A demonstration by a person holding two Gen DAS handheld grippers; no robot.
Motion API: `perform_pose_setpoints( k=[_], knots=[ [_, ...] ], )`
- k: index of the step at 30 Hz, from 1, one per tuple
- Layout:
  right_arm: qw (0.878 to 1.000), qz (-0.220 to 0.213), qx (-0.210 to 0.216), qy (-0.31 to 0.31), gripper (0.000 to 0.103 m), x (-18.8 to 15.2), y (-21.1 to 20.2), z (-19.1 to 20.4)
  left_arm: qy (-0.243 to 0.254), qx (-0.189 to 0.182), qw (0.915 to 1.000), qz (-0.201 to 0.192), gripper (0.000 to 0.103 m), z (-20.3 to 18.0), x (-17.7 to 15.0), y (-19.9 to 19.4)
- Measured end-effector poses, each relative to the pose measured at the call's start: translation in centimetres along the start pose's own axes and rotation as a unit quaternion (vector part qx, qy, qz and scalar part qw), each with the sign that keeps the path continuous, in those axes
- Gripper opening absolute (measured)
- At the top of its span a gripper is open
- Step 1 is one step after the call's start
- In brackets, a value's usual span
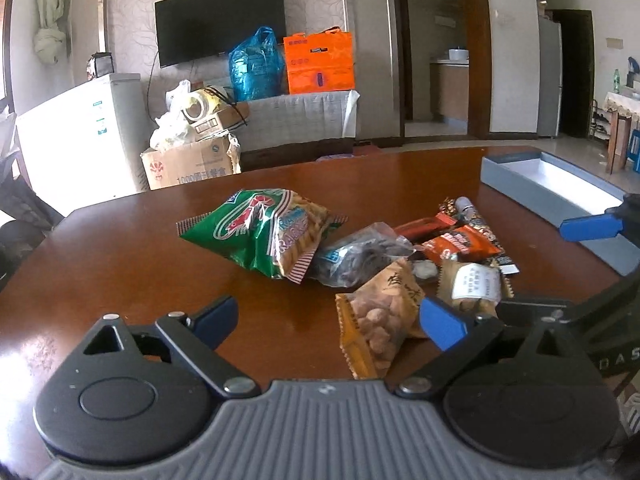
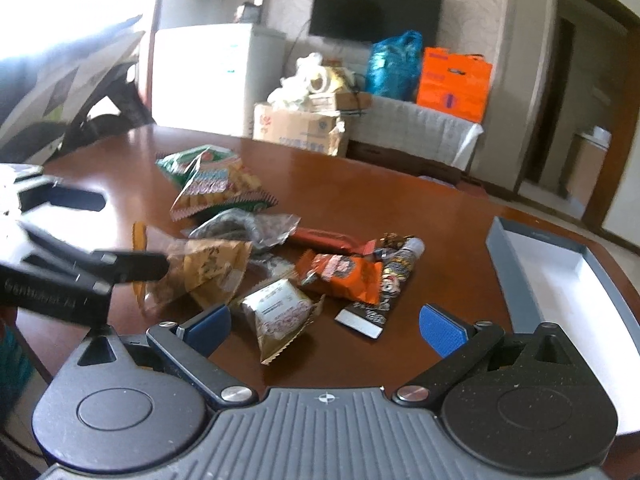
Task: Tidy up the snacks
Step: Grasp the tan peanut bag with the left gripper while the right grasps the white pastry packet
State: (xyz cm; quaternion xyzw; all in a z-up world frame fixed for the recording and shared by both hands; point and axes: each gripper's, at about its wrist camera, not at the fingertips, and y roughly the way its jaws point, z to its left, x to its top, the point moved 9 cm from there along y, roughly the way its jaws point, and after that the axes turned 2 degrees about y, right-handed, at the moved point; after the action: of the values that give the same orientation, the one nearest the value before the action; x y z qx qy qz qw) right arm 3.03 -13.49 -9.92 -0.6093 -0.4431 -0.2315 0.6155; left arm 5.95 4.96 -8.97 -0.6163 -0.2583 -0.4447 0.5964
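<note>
Snacks (image 1: 360, 256) lie piled mid-table (image 1: 120, 264), none yet in the grey box (image 1: 532, 188) to the right, prob. their bin. L gripper (image 1: 332, 316) gapes wide over the nut bag (image 1: 380, 316), holding nothing; R gripper (image 2: 324, 328) likewise spread, empty, above a small pack (image 2: 280, 316).

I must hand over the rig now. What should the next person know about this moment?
Left tool: open, holding nothing, low over the table, facing the snack pile.
Right tool: open, holding nothing, near the small gold packet.
Snacks: all lie loose on the brown table: the green chips bag, a dark clear bag, the peanut bag, an orange packet and a dark stick packet.
Grey box: at the right of the pile; the part in view holds no snack.
Done: nothing sorted yet.
Left: probably to put every snack into the box.
</note>
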Motion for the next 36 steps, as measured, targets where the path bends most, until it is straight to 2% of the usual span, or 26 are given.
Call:
perform_pose_setpoints(
  k=[1, 4, 10, 17, 20, 22, 24, 26, 28, 33, 36],
  knots=[
    [1.000, 0.000, 0.004, 0.006, 0.101, 0.1, 0.1, 0.0, 0.002, -0.001, 1.0000, 0.000, 0.099, -0.1, -0.1, 0.3],
    [1.000, -0.003, 0.010, 0.014, 0.098, 0.3, 0.2, -0.2, 0.002, -0.008, 1.0000, 0.005, 0.090, -0.6, -0.7, 1.2],
    [0.999, 0.028, 0.012, -0.026, 0.086, -0.9, 1.6, 0.7, -0.013, -0.029, 0.9991, 0.029, 0.088, -0.8, -1.6, 3.6],
    [0.999, 0.029, 0.022, 0.009, 0.085, -0.6, 2.5, 0.1, -0.008, -0.032, 0.9989, 0.032, 0.086, -1.0, -0.8, 6.3],
    [0.999, 0.030, 0.026, 0.028, 0.085, -0.5, 2.9, -0.1, -0.021, -0.044, 0.9982, 0.035, 0.075, -1.3, -0.8, 7.0],
    [0.999, 0.035, 0.031, 0.027, 0.080, -0.5, 3.3, 0.1, -0.029, -0.053, 0.9975, 0.037, 0.064, -1.4, -0.8, 7.1],
    [0.998, 0.041, 0.041, 0.021, 0.064, -0.6, 3.6, 0.5, -0.031, -0.056, 0.9972, 0.038, 0.059, -1.4, -0.8, 7.3],
    [0.997, 0.050, 0.051, 0.012, 0.055, -0.8, 4.0, 1.1, -0.033, -0.065, 0.9966, 0.039, 0.047, -1.6, -0.7, 7.2],
    [0.997, 0.048, 0.055, 0.009, 0.052, -0.7, 4.0, 1.3, -0.032, -0.074, 0.9959, 0.040, 0.040, -1.8, -0.5, 7.3],
    [0.996, 0.049, 0.070, 0.013, 0.044, -0.7, 3.9, 1.3, -0.042, -0.082, 0.9948, 0.044, 0.036, -1.7, -0.3, 7.7],
    [0.996, 0.049, 0.070, 0.006, 0.043, -0.7, 3.7, 1.5, -0.044, -0.088, 0.9942, 0.044, 0.034, -1.8, -0.4, 7.8]
  ],
)
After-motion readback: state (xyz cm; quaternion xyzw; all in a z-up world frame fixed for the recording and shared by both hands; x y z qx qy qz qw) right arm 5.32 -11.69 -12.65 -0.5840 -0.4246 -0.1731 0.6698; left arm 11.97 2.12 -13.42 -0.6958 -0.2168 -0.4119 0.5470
